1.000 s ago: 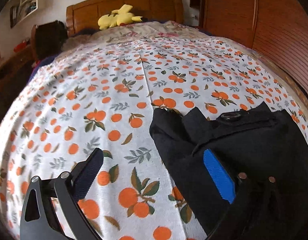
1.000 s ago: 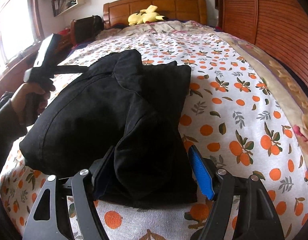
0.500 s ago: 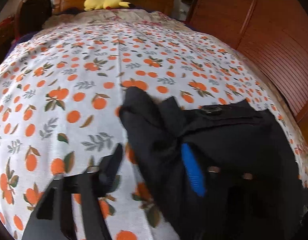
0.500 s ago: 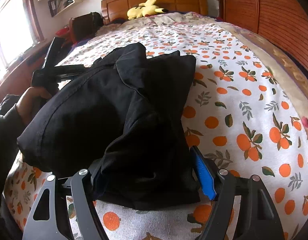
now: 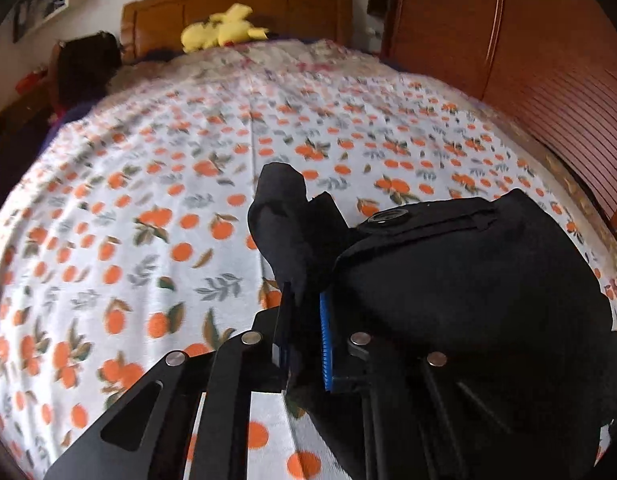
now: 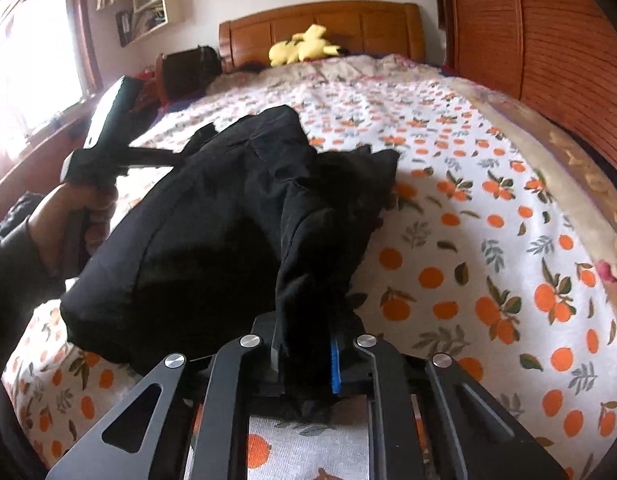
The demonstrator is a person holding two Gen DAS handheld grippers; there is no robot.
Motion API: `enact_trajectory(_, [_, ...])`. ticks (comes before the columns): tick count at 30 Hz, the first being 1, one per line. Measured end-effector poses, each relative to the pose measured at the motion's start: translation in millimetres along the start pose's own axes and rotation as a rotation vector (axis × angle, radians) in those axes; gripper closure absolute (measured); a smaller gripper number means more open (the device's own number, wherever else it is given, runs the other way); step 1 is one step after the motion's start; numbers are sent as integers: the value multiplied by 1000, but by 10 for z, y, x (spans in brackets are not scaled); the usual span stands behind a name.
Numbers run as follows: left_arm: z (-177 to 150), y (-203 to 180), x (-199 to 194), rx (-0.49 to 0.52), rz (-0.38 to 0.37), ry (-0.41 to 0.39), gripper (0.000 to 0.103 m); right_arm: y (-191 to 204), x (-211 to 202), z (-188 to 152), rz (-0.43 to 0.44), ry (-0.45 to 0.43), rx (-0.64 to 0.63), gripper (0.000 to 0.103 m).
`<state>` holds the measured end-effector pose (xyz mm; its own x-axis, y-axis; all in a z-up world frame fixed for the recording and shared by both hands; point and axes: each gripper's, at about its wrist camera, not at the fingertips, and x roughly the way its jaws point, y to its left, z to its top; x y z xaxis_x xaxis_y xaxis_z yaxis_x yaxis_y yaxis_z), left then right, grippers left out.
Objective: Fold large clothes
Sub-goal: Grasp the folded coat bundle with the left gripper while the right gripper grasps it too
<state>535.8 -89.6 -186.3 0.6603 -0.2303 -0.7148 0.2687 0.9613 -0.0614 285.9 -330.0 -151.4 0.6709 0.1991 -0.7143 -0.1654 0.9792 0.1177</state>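
Black garment (image 5: 460,300) ran off the left view's lower right edge and hid the bedsheet (image 5: 108,240) beneath. Far sheet pattern was blurred. Shelf (image 6: 156,12) contents were illegible.

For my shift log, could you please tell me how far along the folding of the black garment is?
Done: the black garment is bunched into a partly folded bundle on the bed. In hand: the left tool and right tool are both shut on its fabric. Left: laying it flat and finishing a tidy fold.
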Motion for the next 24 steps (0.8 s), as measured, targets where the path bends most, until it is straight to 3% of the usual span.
enact_trajectory(8, [-158, -202, -751, -3, -31, -101, 92, -191, -438, 37, -3, -81, 14, 93])
enact_trajectory(15, [-260, -710, -1287, 66, -47, -151, 92, -326, -943, 4, -28, -157, 13, 93])
enact_trajectory(24, [-148, -1466, -1526, 116, -92, -189, 92, -593, -1517, -74, -101, -205, -37, 94])
